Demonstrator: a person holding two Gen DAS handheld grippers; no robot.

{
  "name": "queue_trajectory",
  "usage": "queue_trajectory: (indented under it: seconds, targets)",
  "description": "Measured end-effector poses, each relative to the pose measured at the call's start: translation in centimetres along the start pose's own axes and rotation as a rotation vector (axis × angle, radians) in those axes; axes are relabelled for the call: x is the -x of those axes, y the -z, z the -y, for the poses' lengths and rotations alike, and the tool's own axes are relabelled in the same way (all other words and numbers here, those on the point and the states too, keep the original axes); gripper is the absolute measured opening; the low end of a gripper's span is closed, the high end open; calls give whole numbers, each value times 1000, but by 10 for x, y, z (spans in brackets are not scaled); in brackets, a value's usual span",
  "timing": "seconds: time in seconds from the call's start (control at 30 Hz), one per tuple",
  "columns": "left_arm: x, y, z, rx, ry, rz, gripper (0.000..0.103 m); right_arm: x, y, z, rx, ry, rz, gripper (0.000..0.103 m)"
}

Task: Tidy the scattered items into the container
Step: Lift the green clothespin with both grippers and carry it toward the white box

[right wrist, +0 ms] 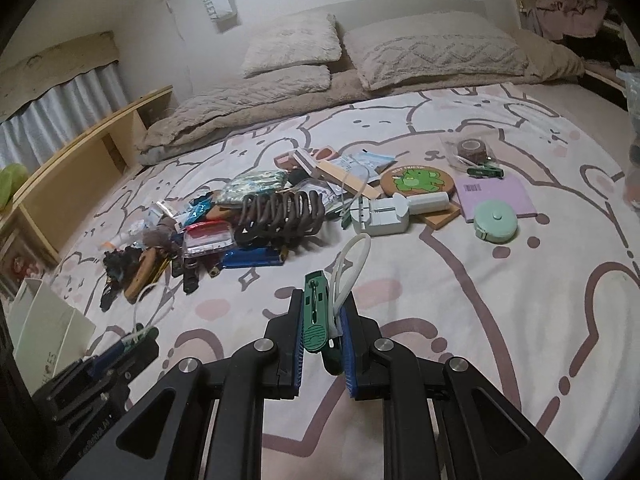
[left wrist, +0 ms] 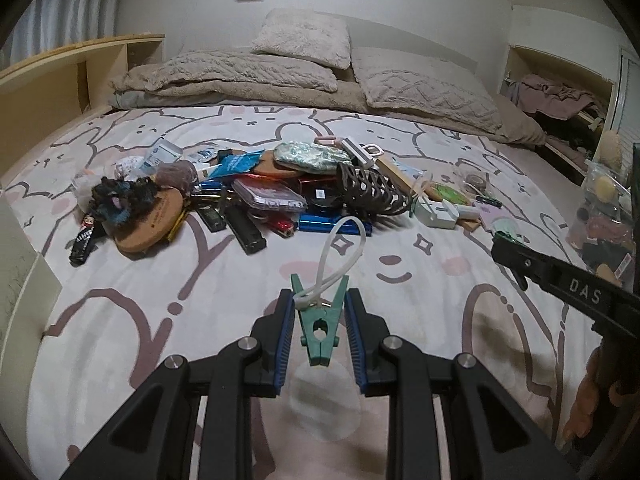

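Note:
My left gripper [left wrist: 320, 300] is shut on a green clothespin [left wrist: 319, 326] with a white cord loop [left wrist: 344, 256], held above the bedsheet. My right gripper [right wrist: 322, 300] is shut on a second green clip [right wrist: 316, 312] with a white loop [right wrist: 352, 264]. The right gripper shows at the right of the left wrist view [left wrist: 560, 276]; the left gripper shows at the lower left of the right wrist view [right wrist: 132, 344]. A pile of scattered items [left wrist: 248, 192] lies on the bed ahead. A clear container [left wrist: 604, 216] with items inside stands at the far right.
A brown hair claw [right wrist: 280, 212], a white gadget [right wrist: 384, 216], a mint tape measure [right wrist: 496, 222], a round coaster [right wrist: 416, 182] and a purple pad [right wrist: 500, 196] lie on the sheet. Pillows [left wrist: 304, 40] are at the back. A white box [right wrist: 44, 332] stands at left.

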State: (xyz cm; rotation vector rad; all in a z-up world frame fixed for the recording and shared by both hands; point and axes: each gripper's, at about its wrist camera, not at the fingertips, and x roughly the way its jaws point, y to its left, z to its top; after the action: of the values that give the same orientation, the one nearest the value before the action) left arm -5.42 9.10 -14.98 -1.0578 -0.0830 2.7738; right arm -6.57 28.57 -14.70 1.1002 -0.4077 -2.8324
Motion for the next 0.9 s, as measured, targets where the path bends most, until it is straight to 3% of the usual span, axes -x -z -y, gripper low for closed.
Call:
queue_trajectory:
  seconds: [0.33,0.9]
  targets:
    - [19,-10,-10,31,40,8,25,16,8,-15,39,-13,17,17]
    - [64,-29,-17,-8,35,71,25,66,7,-45,93,-49,103,17]
